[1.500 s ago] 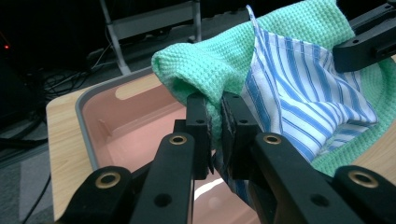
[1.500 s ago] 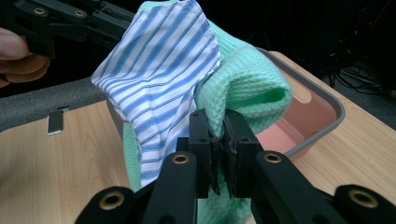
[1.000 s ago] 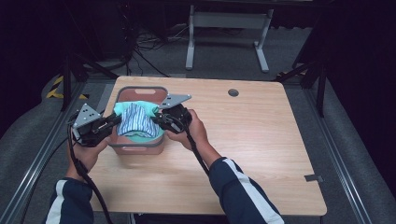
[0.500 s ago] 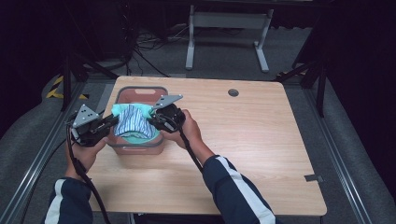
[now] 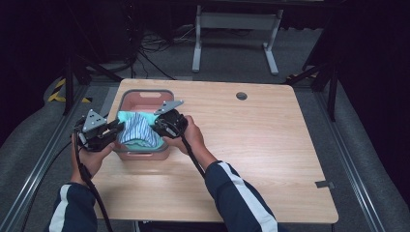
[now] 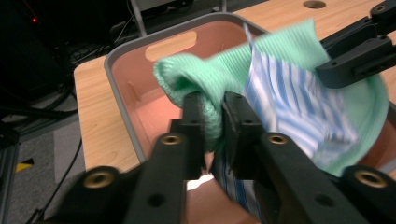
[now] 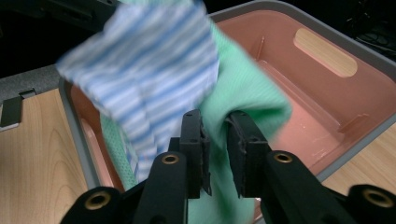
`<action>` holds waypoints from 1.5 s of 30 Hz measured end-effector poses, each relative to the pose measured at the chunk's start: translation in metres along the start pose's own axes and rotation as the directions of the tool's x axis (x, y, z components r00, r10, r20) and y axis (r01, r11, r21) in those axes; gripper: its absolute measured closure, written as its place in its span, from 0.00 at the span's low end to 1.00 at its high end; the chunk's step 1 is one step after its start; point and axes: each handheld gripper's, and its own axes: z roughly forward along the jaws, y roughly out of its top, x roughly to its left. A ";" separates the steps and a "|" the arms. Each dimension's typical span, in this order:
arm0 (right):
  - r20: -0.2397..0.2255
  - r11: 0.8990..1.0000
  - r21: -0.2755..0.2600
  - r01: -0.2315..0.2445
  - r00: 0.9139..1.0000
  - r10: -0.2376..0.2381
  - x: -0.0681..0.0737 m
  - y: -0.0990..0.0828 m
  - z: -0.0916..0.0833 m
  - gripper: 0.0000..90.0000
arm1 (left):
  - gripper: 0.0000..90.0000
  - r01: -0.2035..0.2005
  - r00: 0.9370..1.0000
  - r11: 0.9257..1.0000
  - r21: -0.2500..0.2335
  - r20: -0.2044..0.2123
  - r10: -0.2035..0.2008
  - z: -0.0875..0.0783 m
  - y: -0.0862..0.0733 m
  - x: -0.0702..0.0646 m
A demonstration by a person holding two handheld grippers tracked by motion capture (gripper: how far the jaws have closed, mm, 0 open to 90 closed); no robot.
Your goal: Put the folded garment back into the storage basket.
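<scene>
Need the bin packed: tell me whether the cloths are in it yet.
Partly in. The green cloth and striped cloth hang over the pink bin, pinched by both grippers.

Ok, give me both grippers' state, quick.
Left gripper: jaws just opening a little, green cloth between them over the pink bin.
Right gripper: jaws just opening slightly, same green cloth between them, striped cloth draped on top.

The counter point(image 5: 270, 159) lies bare right of the bin point(image 5: 126, 99), giving open passage there. Cloths point(image 5: 138, 133) heap over the bin's near half; its far half stays free. The bin's walls block level approach.
</scene>
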 end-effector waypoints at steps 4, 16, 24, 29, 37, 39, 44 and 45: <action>0.002 1.000 -0.009 -0.010 1.000 0.010 0.000 -0.001 -0.001 0.80 | 0.80 -0.042 0.999 0.999 -0.002 -0.034 0.042 -0.001 0.004 -0.006; 0.011 1.000 -0.004 0.005 1.000 -0.005 0.000 -0.005 -0.011 0.74 | 0.73 -0.071 0.997 0.997 0.007 -0.015 0.071 -0.001 0.007 -0.018; 0.044 0.999 0.017 0.034 0.998 -0.035 -0.001 -0.008 -0.026 0.66 | 0.61 -0.083 0.996 0.996 -0.011 0.004 0.084 -0.003 0.012 -0.031; 0.068 0.999 0.021 0.048 0.996 -0.049 -0.004 -0.013 -0.043 0.62 | 0.57 -0.118 0.992 0.993 -0.023 0.036 0.118 -0.005 0.017 -0.047; 0.116 0.995 0.046 0.090 0.989 -0.095 -0.010 -0.025 -0.068 0.57 | 0.51 -0.176 0.980 0.984 -0.039 0.088 0.178 -0.004 0.025 -0.075; 0.121 0.994 0.056 0.095 0.987 -0.102 -0.011 -0.029 -0.072 0.56 | 0.49 -0.183 0.977 0.982 -0.044 0.106 0.187 -0.002 0.026 -0.082; 0.135 0.994 0.052 0.094 0.986 -0.100 -0.014 -0.040 -0.086 0.53 | 0.44 -0.204 0.968 0.977 -0.052 0.136 0.210 -0.001 0.028 -0.095; 0.139 0.994 0.051 0.093 0.985 -0.099 -0.015 -0.041 -0.088 0.53 | 0.43 -0.204 0.968 0.977 -0.052 0.136 0.210 -0.001 0.028 -0.095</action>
